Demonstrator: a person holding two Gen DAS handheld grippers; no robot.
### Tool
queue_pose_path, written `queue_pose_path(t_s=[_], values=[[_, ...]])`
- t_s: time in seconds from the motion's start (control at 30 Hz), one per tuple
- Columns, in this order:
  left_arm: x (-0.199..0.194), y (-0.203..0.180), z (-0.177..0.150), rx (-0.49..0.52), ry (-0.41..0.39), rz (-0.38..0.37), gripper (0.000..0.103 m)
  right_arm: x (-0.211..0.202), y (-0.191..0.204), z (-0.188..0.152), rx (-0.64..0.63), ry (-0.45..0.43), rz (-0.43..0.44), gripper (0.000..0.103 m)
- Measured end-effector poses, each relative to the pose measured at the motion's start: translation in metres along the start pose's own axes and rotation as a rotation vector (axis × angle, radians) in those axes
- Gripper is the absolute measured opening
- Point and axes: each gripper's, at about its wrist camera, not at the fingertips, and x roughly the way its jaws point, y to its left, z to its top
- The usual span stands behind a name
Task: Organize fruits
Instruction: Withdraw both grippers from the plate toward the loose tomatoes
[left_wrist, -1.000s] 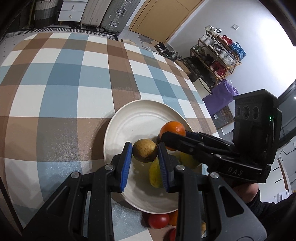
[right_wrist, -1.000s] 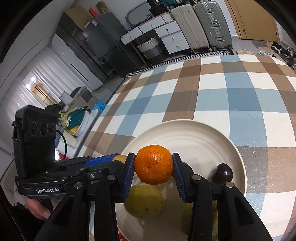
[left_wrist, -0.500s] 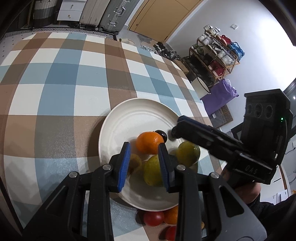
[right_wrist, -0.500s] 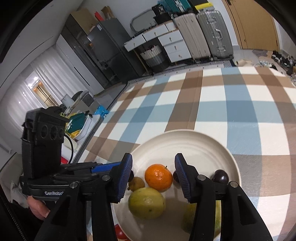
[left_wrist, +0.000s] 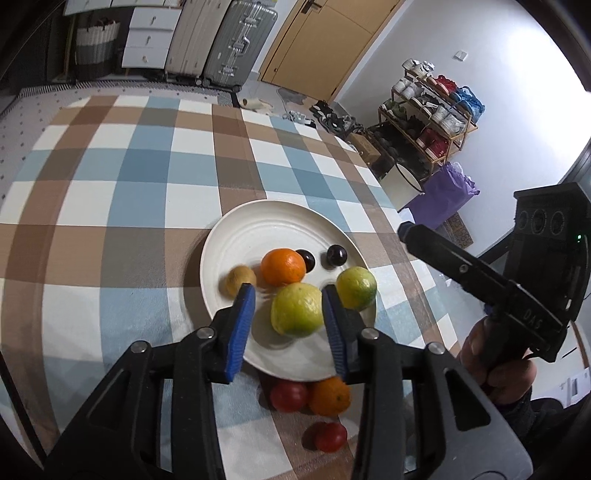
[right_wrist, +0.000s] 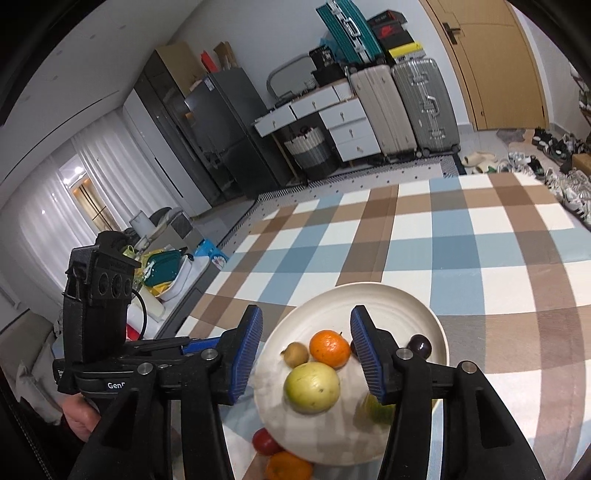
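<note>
On the white plate lie an orange, two green fruits, two plums; both grippers, jaws opening, hold nothing.

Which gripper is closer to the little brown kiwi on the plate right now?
Left. The left gripper hovers with one fingertip just beside the kiwi; the right gripper sits pulled back above the plate, both empty, jaws opening.
</note>
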Motion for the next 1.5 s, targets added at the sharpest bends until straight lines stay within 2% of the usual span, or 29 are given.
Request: queue_pose_path(t_s=[0.1,0.17,0.3,0.4,0.43,0.5,0.57,0.67,0.83,0.93,1.0,1.1,1.5], values=[[-0.013,-0.009,-0.009,0.02,-0.018,0.022,0.04,-0.017,0.008,-0.006,-0.017,-0.033,-0.001,0.063],[-0.022,-0.016,-0.017,0.033,-0.029,0.03,0.041,-0.028,0.013,-0.011,-0.03,-0.058,-0.004,0.066],[-0.039,-0.029,-0.029,0.051,-0.055,0.03,0.057,-0.046,0.02,-0.02,-0.041,-0.082,-0.01,0.072],[-0.052,-0.04,-0.041,0.069,-0.073,0.045,0.063,-0.06,0.025,-0.03,-0.038,-0.109,-0.017,0.081],[-0.055,-0.043,-0.044,0.074,-0.078,0.054,0.064,-0.064,0.026,-0.032,-0.036,-0.114,-0.016,0.082],[-0.061,-0.05,-0.051,0.086,-0.093,0.067,0.075,-0.071,0.031,-0.039,-0.039,-0.122,-0.013,0.083],[-0.069,-0.057,-0.059,0.1,-0.114,0.091,0.081,-0.079,0.037,-0.046,-0.055,-0.131,-0.016,0.085],[-0.077,-0.065,-0.069,0.114,-0.125,0.101,0.081,-0.091,0.045,-0.055,-0.075,-0.164,-0.028,0.093],[-0.085,-0.073,-0.081,0.117,-0.132,0.136,0.085,-0.111,0.056,-0.069,-0.111,-0.215,-0.051,0.1],[-0.088,-0.077,-0.09,0.123,-0.147,0.164,0.093,-0.121,0.059,-0.078,-0.126,-0.241,-0.082,0.102],[-0.091,-0.077,-0.096,0.118,-0.16,0.179,0.102,-0.126,0.06,-0.083,-0.13,-0.255,-0.101,0.102],[-0.09,-0.075,-0.103,0.119,-0.169,0.205,0.102,-0.132,0.059,-0.093,-0.129,-0.263,-0.133,0.102],[-0.059,-0.062,-0.132,0.133,-0.102,0.25,0.102,-0.141,0.049,-0.119,-0.118,-0.265,-0.171,0.102]])
